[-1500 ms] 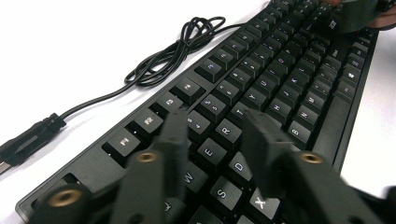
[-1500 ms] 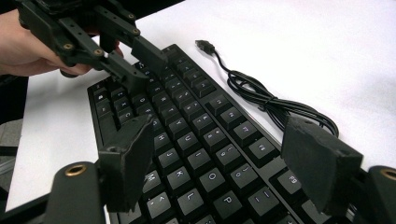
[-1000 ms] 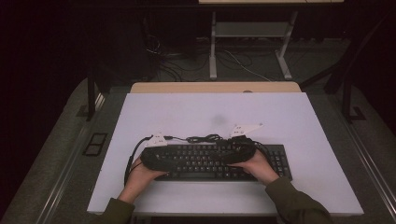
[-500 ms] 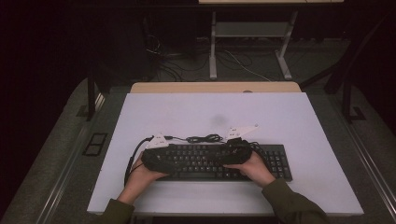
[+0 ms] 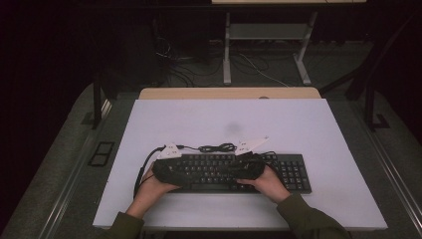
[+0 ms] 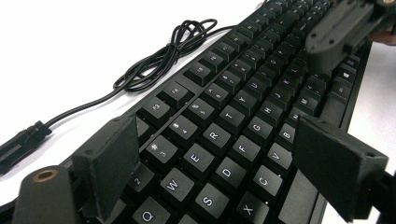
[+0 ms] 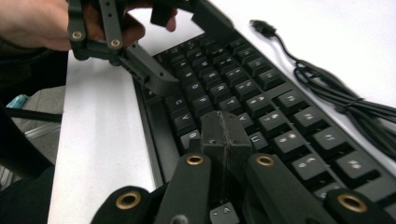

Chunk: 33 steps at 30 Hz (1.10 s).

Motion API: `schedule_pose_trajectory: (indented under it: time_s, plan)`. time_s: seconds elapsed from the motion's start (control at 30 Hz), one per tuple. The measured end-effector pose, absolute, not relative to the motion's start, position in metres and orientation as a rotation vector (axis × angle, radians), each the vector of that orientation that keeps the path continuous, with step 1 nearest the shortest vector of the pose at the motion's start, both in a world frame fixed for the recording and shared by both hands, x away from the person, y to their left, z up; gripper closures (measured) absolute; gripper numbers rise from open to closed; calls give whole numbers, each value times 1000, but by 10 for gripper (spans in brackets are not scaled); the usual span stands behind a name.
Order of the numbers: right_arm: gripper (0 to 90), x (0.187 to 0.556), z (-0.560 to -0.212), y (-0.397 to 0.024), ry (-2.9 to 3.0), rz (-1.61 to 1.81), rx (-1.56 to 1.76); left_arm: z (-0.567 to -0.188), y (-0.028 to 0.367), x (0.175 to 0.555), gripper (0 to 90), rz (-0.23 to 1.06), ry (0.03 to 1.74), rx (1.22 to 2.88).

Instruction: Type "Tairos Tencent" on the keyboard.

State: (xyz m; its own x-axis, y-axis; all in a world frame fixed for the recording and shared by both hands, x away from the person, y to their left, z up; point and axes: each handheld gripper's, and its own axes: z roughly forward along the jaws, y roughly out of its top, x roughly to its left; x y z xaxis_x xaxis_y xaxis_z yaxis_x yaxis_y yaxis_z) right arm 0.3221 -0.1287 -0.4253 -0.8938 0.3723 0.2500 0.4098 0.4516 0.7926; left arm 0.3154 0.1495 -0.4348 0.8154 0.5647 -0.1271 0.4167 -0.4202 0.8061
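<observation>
A black keyboard (image 5: 291,172) lies along the near side of the white table (image 5: 224,119), its cable (image 5: 216,148) coiled just behind it. My left gripper (image 5: 181,172) hovers over the keyboard's left half. Its jaws have just been opening and stand wide apart above the letter keys (image 6: 219,154), with nothing pressed between the pads. My right gripper (image 5: 244,171) is low over the middle keys. Its jaws have just closed and meet pad to pad (image 7: 224,135) with nothing between them. Each gripper view shows the other gripper farther along the keyboard.
The coiled cable (image 6: 159,60) ends in a plug (image 7: 261,25) lying on the table behind the keyboard. A wooden strip (image 5: 229,93) runs along the table's far edge. Metal frame legs (image 5: 226,55) and loose cables stand on the dark floor beyond.
The right hand has slid a little to the left along the keyboard. The left hand has stayed where it was.
</observation>
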Motion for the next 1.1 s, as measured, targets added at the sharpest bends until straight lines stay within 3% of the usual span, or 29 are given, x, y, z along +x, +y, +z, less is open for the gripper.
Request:
schedule_pose_trajectory:
  time_s: [1.1]
  plan:
    - [894,317,-442,-107,-2718,-1303,-689,-436,148,314,144,191,707,2090]
